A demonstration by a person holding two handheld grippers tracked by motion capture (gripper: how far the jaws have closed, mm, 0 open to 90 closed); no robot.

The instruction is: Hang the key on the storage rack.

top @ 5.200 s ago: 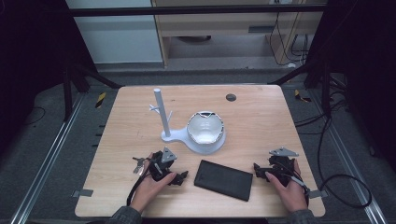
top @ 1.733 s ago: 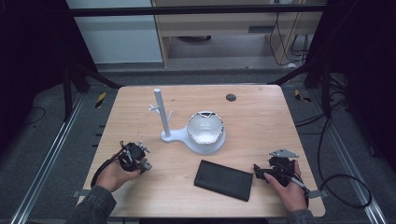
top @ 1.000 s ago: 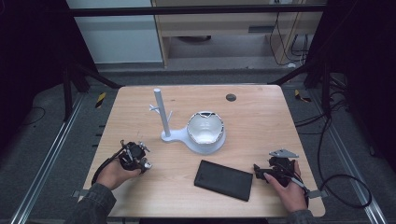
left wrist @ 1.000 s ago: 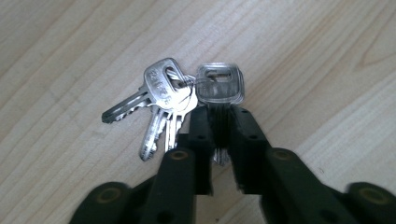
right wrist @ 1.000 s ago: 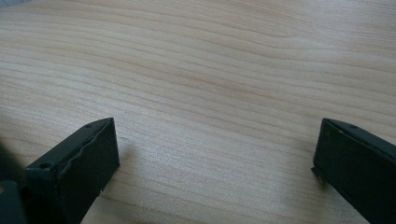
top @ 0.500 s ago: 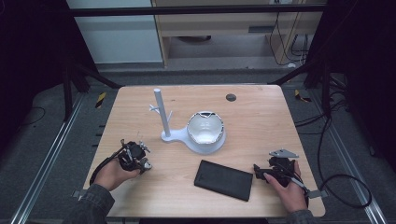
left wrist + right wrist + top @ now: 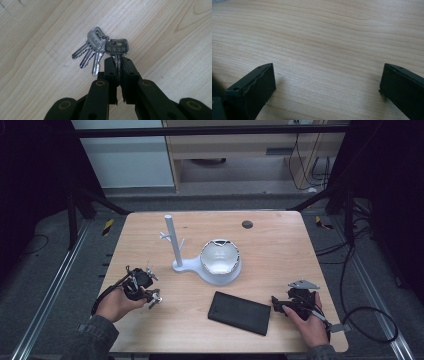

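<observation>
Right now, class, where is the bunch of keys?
The keys are clamped in the left gripper at the table's near-left, left of the white stand.

Left tool [image 7: 150,292] moved from beside the black case [image 7: 239,312] out to the table's [image 7: 280,245] left side; jaws have just closed on one key of the bunch of keys [image 7: 100,48].

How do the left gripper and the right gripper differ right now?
The left gripper is shut on one key of the bunch of silver keys, while the right gripper stands wide open with bare light wooden table between its jaws. In the high view the left gripper sits beside the white stand, the right gripper beside the black flat case. Both are black and hand-held low over the table.
</observation>
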